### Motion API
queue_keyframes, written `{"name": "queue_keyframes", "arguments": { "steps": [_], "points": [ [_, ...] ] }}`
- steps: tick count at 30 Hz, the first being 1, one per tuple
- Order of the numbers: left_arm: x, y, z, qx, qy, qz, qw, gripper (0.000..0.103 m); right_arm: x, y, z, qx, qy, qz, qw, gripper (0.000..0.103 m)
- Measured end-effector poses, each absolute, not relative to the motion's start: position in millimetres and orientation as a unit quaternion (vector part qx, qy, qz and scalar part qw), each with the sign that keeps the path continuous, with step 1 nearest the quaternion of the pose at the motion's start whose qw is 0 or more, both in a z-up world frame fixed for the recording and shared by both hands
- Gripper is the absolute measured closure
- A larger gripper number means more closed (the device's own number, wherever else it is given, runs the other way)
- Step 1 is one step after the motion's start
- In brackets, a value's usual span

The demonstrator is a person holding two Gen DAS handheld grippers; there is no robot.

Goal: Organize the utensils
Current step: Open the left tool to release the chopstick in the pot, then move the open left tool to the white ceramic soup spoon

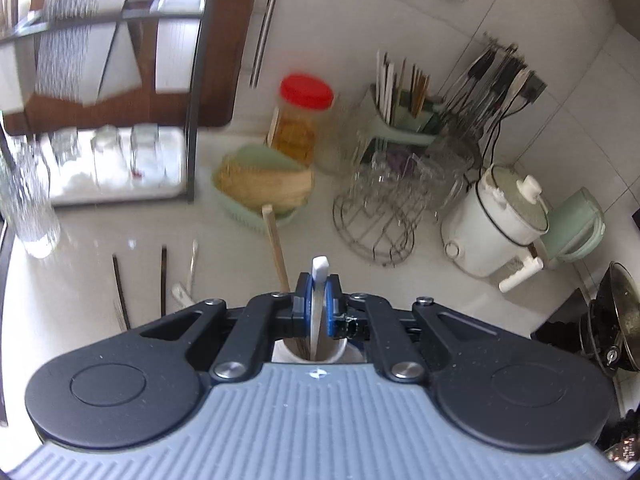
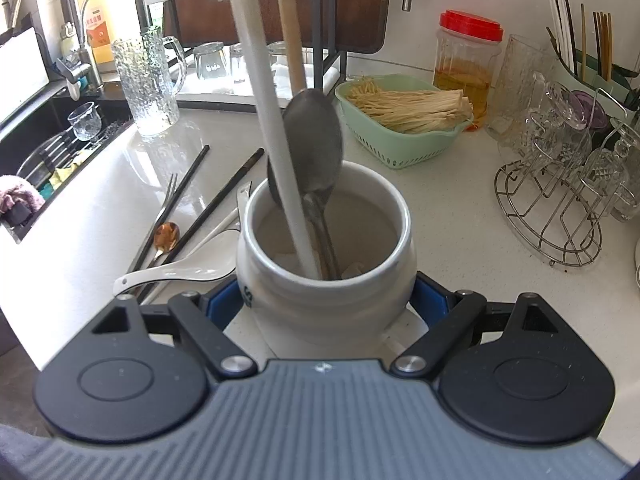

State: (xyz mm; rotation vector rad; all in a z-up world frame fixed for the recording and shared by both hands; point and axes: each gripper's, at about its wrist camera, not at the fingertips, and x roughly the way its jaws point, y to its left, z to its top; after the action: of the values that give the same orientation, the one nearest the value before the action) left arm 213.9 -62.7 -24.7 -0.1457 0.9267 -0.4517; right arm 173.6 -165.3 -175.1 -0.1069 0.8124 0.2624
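The step in hand looks like loading the crock point(image 2: 324, 264): the left hand-held gripper point(image 1: 317, 304) is clamped on a long white handle point(image 1: 320, 270), whose shaft point(image 2: 272, 120) runs from the top of the right wrist view down into the crock's mouth. The right hand-held gripper point(image 2: 326, 300) has its blue pads against both sides of the crock, steadying it on the counter point(image 2: 460, 220). Already inside stand a steel spoon point(image 2: 314, 148) with its bowl upward and a wooden handle point(image 2: 290, 32) behind it. Loose utensils lie on the counter at about nine o'clock from the crock: a white soup spoon point(image 2: 180, 268) touching its side, dark chopsticks point(image 2: 228, 196), a fork point(image 2: 168, 196) and a small amber-bowled spoon point(image 2: 166, 236). At about one o'clock from the crock sits a green basket point(image 2: 400, 148) of pale strands, with a red-lidded jar point(image 2: 468, 64) behind it and a wire glass rack point(image 2: 552, 208) at three o'clock. The next move likely calls for letting the white handle settle against the crock's wall, releasing it, then reaching for the pieces at nine o'clock while the crock stays braced. A blue mark on the crock's side is partly hidden and unreadable; the orange carton point(image 2: 100, 36) by the tap carries print too small to read.
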Motion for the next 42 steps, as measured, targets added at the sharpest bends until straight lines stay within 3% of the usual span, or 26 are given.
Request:
{"name": "queue_keyframes", "arguments": {
  "steps": [13,15,17,19,28,42],
  "points": [
    [211.5,-65.3,-23.2,-0.080,0.453,-0.212,0.862,0.095,169.6,-167.3,-174.6,-0.044,0.394,0.125,0.909,0.013],
    [209.8,-62.6,-23.1,-0.082,0.452,-0.212,0.862,0.090,170.2,-168.0,-174.4,-0.042,0.396,0.124,0.909,0.013],
    [205.9,-58.5,-22.0,-0.085,0.447,-0.208,0.866,0.074,170.3,-168.2,-174.3,-0.041,0.396,0.122,0.909,0.013],
    [200.8,-52.8,-20.5,-0.086,0.440,-0.202,0.871,0.067,169.7,-168.8,-174.5,-0.040,0.397,0.120,0.909,0.013],
    [186.1,-4.7,-31.7,-0.130,0.429,-0.157,0.880,0.066,166.7,-169.9,-174.3,-0.039,0.399,0.114,0.909,0.013],
    [184.5,59.3,-94.3,-0.183,0.464,-0.100,0.861,0.066,167.6,-171.8,-171.7,-0.047,0.418,0.113,0.900,0.013]
  ]
}}
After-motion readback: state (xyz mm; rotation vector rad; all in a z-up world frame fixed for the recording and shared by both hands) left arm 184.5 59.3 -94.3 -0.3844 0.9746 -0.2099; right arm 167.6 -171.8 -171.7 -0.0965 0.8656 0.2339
